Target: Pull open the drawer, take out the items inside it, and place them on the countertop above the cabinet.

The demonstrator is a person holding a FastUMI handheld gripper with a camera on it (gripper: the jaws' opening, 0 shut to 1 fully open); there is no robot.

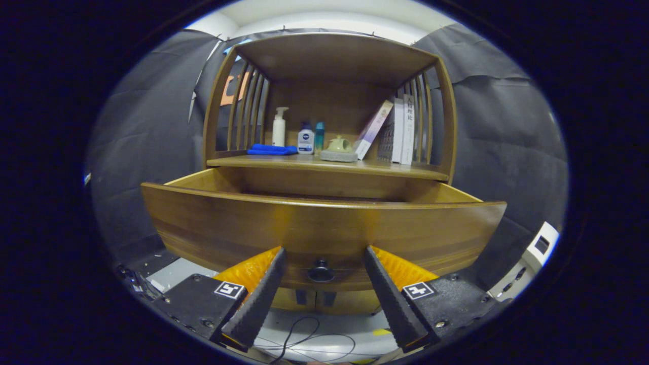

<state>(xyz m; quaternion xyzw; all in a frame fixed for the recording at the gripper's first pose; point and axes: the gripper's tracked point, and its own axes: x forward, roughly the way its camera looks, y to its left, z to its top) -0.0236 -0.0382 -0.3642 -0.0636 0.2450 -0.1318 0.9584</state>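
Wooden drawer (324, 228), pulled out from the cabinet, its curved brown front panel directly ahead of the gripper (323, 258). The fingers stand apart, one on each side of the small dark knob (321, 271), not touching it. On the countertop (324, 165) above: a blue cloth (272, 149), bottles (305, 140), a green teapot (339, 145) and leaning books (400, 129); their labels are too small to read.

Recording booth, black cloth walls (507, 126), wooden cabinet (324, 50)
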